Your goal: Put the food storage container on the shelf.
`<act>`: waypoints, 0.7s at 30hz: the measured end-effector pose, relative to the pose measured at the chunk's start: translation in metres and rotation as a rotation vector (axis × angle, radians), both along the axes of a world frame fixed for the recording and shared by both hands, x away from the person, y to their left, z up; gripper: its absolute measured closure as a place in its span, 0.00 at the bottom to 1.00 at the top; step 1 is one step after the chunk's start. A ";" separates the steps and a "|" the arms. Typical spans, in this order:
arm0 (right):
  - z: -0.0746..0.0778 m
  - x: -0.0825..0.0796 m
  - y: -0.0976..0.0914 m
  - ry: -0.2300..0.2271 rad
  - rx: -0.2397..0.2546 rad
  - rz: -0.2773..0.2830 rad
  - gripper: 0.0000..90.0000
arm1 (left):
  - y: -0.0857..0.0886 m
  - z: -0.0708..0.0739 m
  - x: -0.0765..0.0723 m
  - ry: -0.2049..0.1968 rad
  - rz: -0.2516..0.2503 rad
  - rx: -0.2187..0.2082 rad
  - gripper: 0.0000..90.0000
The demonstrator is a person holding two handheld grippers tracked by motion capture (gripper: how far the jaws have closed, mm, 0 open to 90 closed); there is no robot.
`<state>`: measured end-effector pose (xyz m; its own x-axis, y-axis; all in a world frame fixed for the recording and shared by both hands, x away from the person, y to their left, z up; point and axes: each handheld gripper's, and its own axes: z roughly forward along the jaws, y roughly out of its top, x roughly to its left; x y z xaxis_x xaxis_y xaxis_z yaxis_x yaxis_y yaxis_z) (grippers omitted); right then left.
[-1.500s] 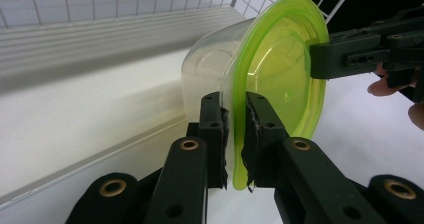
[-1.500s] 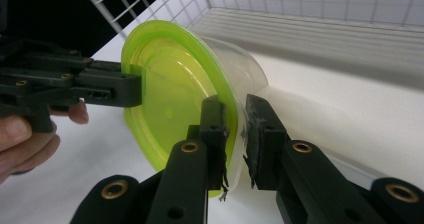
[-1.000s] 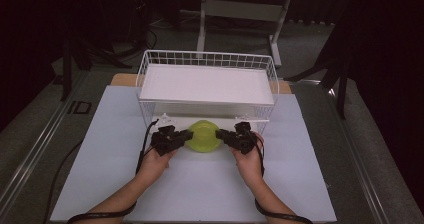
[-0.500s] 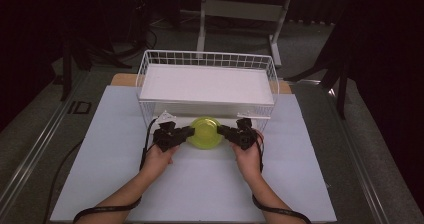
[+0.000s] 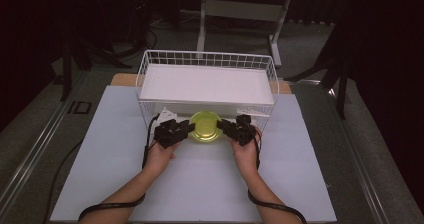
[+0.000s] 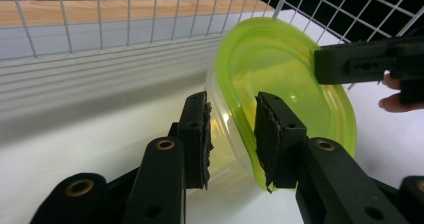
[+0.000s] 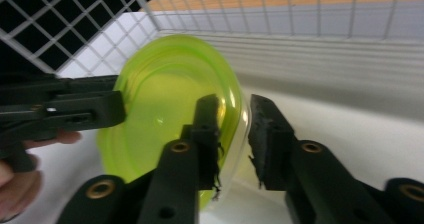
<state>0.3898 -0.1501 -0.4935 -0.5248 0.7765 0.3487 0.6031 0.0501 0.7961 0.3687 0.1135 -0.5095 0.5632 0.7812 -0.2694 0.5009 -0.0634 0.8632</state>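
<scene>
Item: translucent yellow-green round plastic bowl [image 5: 205,126], on the desk [image 5: 100,159], touching the white wire basket's [image 5: 207,60] near side.
Left gripper [image 5: 186,129]: fingers just loosening, straddling left rim.
Right gripper [image 5: 224,126]: fingers just loosening, straddling right rim.

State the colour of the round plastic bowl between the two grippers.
Translucent yellow-green bowl, clearest in the left gripper view.

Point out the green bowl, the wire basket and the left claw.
green bowl [image 5: 205,125], high view, middle of its inside.
wire basket [image 5: 207,59], high view, far rim.
left claw [image 6: 231,134], left gripper view, midway between its fingertips, astride the bowl's rim.
</scene>
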 end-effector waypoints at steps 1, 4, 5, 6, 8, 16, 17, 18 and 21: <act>-0.001 0.000 0.001 -0.011 -0.006 -0.005 0.80 | 0.000 0.000 0.001 0.003 0.005 -0.004 0.72; -0.003 0.002 0.001 -0.012 -0.005 -0.024 0.75 | 0.000 0.000 0.005 0.002 0.014 -0.005 0.67; -0.004 0.004 0.001 -0.017 -0.003 -0.023 0.75 | 0.000 0.000 0.006 -0.004 0.019 -0.002 0.66; -0.004 0.004 0.001 -0.008 -0.004 -0.030 0.73 | -0.001 0.001 0.006 -0.009 0.023 0.009 0.66; -0.005 0.007 0.002 -0.039 -0.023 -0.036 0.72 | -0.004 0.002 0.007 -0.027 0.048 0.040 0.62; -0.005 0.013 0.005 -0.024 -0.036 -0.068 0.66 | -0.003 -0.002 0.014 -0.032 0.067 0.012 0.57; -0.005 0.014 0.005 -0.005 -0.023 -0.074 0.65 | -0.003 -0.002 0.015 -0.024 0.068 0.003 0.57; -0.006 0.014 0.004 -0.003 -0.018 -0.078 0.65 | -0.003 -0.001 0.015 -0.018 0.066 0.001 0.57; -0.004 0.013 0.005 -0.029 -0.037 -0.070 0.64 | -0.003 0.002 0.014 -0.022 0.066 0.003 0.55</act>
